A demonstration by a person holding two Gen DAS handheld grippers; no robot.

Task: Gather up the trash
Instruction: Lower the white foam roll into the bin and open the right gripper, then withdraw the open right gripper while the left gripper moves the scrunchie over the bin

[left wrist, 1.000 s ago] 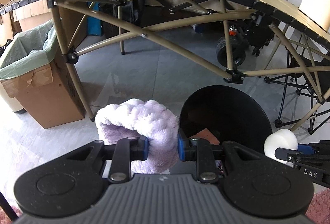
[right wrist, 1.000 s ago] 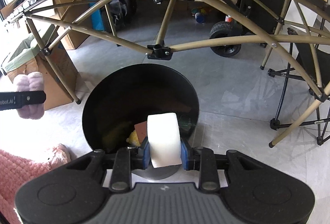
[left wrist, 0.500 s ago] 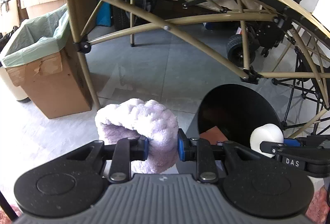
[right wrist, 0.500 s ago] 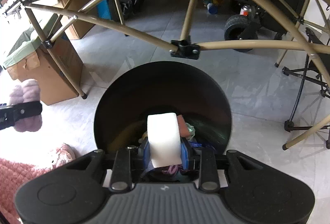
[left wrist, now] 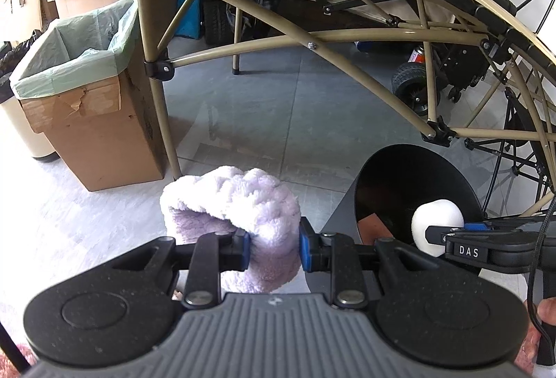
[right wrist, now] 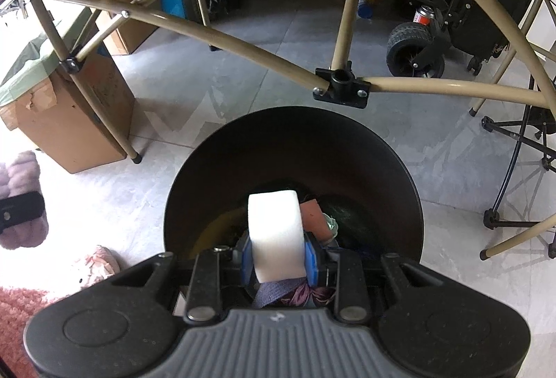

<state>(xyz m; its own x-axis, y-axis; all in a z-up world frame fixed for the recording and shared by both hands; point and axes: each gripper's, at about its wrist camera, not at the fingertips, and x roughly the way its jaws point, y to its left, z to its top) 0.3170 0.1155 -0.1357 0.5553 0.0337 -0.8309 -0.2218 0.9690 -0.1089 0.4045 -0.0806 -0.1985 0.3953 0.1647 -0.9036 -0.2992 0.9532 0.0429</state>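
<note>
We are holding the right gripper (right wrist: pixel 278 261) clamped on a white foam piece (right wrist: pixel 276 233), hanging over the open mouth of the black bin (right wrist: pixel 399 169); the left gripper (left wrist: pixel 272 247) is squeezing a fluffy lilac cloth (left wrist: pixel 243 200) just left of that bin; inside the bin scraps are lying, an orange piece (right wrist: pixel 314 219) among them; farther off a lined cardboard box (left wrist: pixel 93 134) is standing beside the tan table frame (left wrist: pixel 347 40).

a tan folding table (left wrist: pixel 347 37) spans grey floor tiles (left wrist: pixel 278 120), with a bag-lined cardboard box (left wrist: pixel 90 120) by its left leg and a black wheeled cart (right wrist: pixel 427 40) behind.
</note>
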